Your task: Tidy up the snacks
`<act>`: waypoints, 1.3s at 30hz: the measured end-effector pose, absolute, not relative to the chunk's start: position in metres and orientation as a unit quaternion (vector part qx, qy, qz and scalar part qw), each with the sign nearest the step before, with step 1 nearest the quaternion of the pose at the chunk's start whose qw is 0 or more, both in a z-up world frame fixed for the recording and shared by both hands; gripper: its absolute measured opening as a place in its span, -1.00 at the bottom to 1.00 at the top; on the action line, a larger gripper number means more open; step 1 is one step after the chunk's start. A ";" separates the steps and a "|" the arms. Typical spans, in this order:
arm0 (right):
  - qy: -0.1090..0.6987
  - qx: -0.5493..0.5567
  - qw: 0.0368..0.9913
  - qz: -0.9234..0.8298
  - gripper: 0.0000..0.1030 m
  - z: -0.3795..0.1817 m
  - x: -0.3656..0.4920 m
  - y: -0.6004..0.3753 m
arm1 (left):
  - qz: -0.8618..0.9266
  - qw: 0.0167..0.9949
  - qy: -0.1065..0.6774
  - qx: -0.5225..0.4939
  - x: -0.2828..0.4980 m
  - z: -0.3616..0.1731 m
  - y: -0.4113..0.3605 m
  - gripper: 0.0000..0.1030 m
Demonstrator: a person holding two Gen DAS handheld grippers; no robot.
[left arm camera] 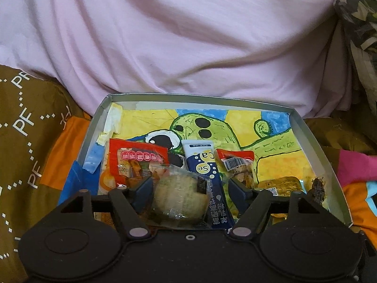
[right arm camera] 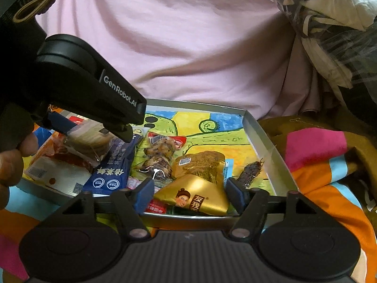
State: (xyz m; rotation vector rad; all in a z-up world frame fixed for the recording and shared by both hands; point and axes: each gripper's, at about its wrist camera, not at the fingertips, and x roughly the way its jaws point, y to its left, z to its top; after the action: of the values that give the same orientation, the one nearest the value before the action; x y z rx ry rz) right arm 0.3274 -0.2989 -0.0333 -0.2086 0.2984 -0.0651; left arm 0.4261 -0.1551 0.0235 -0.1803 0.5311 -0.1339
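Observation:
A shallow silver box (left arm camera: 313,141) with a green cartoon drawing on its floor holds several snack packets. My left gripper (left arm camera: 190,188) is open, with a clear-wrapped round cake (left arm camera: 179,195) lying between its fingers over the box. A red packet (left arm camera: 136,160), a blue sachet (left arm camera: 202,165) and a small red-topped packet (left arm camera: 238,165) lie beyond. In the right wrist view my right gripper (right arm camera: 188,194) is open around a gold packet (right arm camera: 195,193) at the box's near edge (right arm camera: 188,217). The left gripper (right arm camera: 89,139) shows there at the left with the cake (right arm camera: 87,141).
The box sits on a patterned brown, orange and pink blanket (right arm camera: 318,160). A bulky pink quilt (left arm camera: 179,42) rises right behind the box. A plastic-wrapped patterned bundle (right arm camera: 329,28) lies at the far right. A brown wrapped snack (right arm camera: 202,162) and a dark one (right arm camera: 249,172) lie in the box.

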 end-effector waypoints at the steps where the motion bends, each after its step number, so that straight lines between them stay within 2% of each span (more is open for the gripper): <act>1: 0.147 -0.101 0.983 -0.032 0.56 -0.034 0.327 -0.300 | -0.066 0.959 0.262 -0.086 0.426 0.024 -0.156 0.47; 9: 0.140 -0.102 0.984 -0.037 0.73 -0.034 0.326 -0.299 | -0.065 0.961 0.257 -0.079 0.424 0.025 -0.160 0.69; 11: 0.138 -0.101 0.984 -0.040 0.88 -0.034 0.325 -0.299 | -0.062 0.962 0.252 -0.080 0.423 0.025 -0.160 0.87; 14: 0.134 -0.099 0.985 -0.046 0.97 -0.033 0.324 -0.299 | -0.057 0.966 0.239 -0.087 0.420 0.028 -0.158 0.98; 39: 0.085 -0.060 0.992 -0.069 1.00 -0.010 0.299 -0.304 | -0.024 0.972 0.211 -0.102 0.396 0.050 -0.137 0.98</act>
State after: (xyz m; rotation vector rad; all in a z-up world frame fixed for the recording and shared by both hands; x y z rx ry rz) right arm 0.2993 -0.3045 -0.0100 -0.1193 0.1703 -0.1378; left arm 0.3956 -0.1366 0.0505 -0.2055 0.4253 -0.0485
